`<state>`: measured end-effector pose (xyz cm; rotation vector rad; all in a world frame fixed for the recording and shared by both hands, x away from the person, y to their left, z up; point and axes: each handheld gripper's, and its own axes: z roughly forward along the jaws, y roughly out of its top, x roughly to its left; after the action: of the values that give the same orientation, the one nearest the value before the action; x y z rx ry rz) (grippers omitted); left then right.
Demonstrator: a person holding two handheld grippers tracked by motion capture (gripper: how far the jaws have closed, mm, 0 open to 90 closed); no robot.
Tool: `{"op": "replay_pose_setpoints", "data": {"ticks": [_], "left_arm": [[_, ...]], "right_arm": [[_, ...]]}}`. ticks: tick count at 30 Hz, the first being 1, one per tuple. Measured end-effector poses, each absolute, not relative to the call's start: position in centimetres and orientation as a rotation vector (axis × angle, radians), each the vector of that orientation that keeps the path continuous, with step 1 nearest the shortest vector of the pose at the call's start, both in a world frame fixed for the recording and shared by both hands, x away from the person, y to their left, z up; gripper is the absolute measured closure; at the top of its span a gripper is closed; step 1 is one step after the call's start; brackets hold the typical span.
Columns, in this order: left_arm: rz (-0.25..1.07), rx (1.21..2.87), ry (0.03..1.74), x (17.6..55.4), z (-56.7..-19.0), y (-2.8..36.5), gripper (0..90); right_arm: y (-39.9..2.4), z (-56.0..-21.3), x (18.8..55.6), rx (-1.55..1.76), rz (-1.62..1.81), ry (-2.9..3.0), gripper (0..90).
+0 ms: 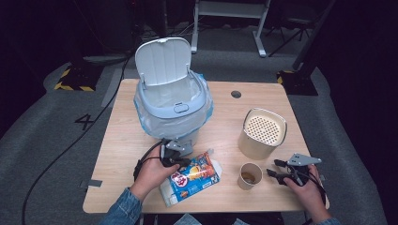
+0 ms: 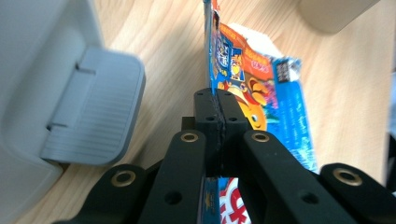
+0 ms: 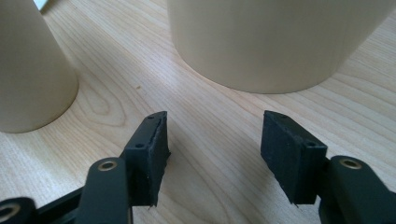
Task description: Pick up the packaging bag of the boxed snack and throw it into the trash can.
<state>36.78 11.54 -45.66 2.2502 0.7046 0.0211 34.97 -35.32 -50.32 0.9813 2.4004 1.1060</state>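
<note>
Left tongs sit lower centre-left of the high view, pinched shut on the edge of the snack box, a flattened blue-and-orange carton lying on the tabletop just below the bin. In the left gripper view the pads meet on the thin cardboard edge of the snack box, no gap between them; the carton runs away from the tongs up the frame. The box's long axis goes diagonally in the high view, lower left to upper right, grip at its upper-left edge.

Key relation: the bin stands directly above the held box in the high view, just beside it, lid tipped up and back, liner bag showing, mouth open. My guess is the next move is lift and carry up-frame over the rim; the left hand is far nearer than the right.

Right tongs at lower right, resting on the tabletop, jaws apart with bare wood between them in the right gripper view, holding nothing. They point toward the paper cup and the beige canister, close to both, touching neither.
</note>
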Motion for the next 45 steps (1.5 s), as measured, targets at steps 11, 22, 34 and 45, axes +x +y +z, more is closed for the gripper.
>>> {"op": "replay_pose_setpoints", "data": {"ticks": [11,22,34,45], "left_arm": [[0.129,2.060,0.634,35.8,-41.7,12.7,89.5],[0.232,1.927,0.626,35.6,-38.2,13.6,89.5],[0.341,1.790,0.630,35.4,-34.6,14.0,89.5],[0.386,1.762,0.593,35.8,-31.6,13.6,89.5]], "right_arm": [[-35.3,-50.3,35.0,0.980,1.106,2.400,41.9],[-35.3,-50.3,34.7,0.979,1.102,2.400,41.4],[-35.4,-50.3,34.6,0.983,1.106,2.398,41.2],[-35.4,-50.3,34.6,0.984,1.105,2.398,41.2]]}}
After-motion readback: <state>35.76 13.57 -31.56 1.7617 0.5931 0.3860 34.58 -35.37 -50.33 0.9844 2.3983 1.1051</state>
